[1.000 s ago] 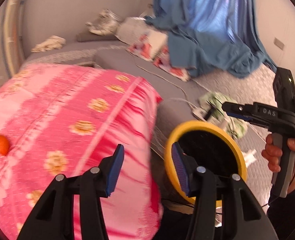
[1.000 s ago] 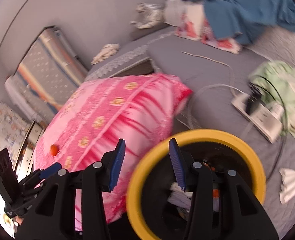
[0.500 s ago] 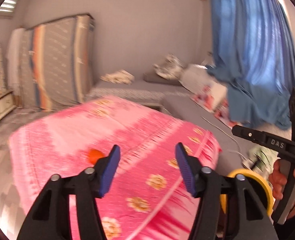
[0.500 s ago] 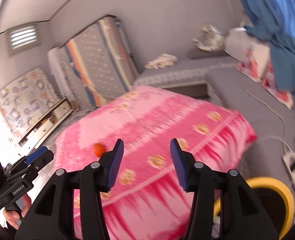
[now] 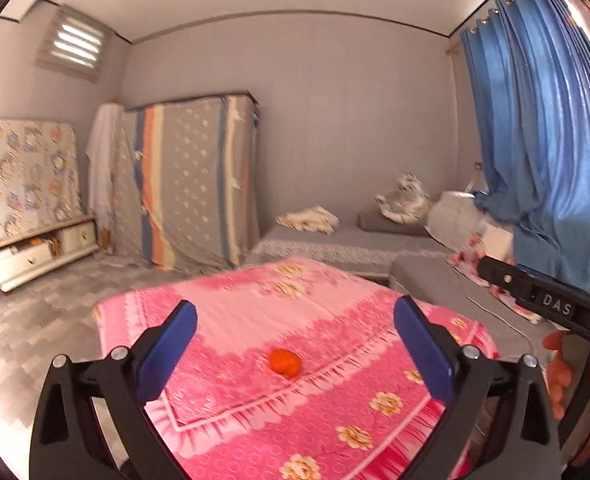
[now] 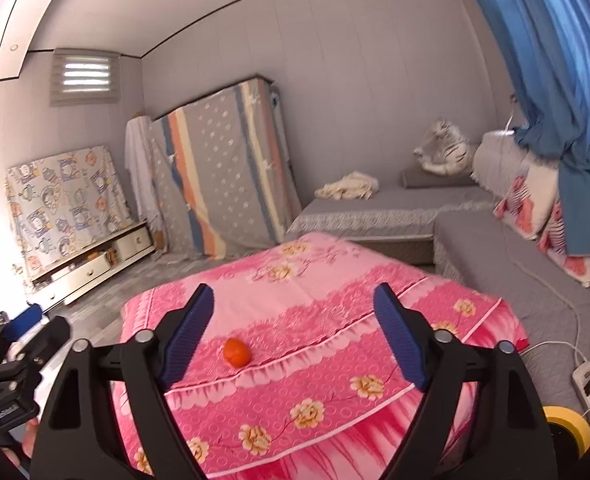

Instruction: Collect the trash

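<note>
Left wrist view: my left gripper (image 5: pixel 295 340) hangs over the pink flowered blanket (image 5: pixel 335 412) with its jaws opening, the blue pads spread wide and nothing between them but air. The small orange thing (image 5: pixel 284 362), a crumpled scrap or a fruit, I cannot tell which, lies on the blanket near its middle, seen between my two pads and well clear of both. At the blanket's right edge, a hand (image 5: pixel 567 376) holds the right gripper's black handle. From the right wrist view, my right gripper (image 6: pixel 293 330) hovers above the same blanket, its jaws also opening, empty; the orange thing (image 6: pixel 237 352) sits on the blanket just beside my left pad in the picture, not touching it. Off the blanket's near right corner the yellow rim of the bin (image 6: pixel 567 426) peeks into the frame, with a white power strip (image 6: pixel 589 380) and its cable on the grey mat just beyond it. Behind the blanket's far edge a striped mattress (image 6: pixel 223 176) leans against the wall, and a blue curtain (image 6: pixel 555 60) hangs to the blanket's far right. At the blanket's left side the left gripper (image 6: pixel 11 344) shows as a dark blurred shape.
</note>
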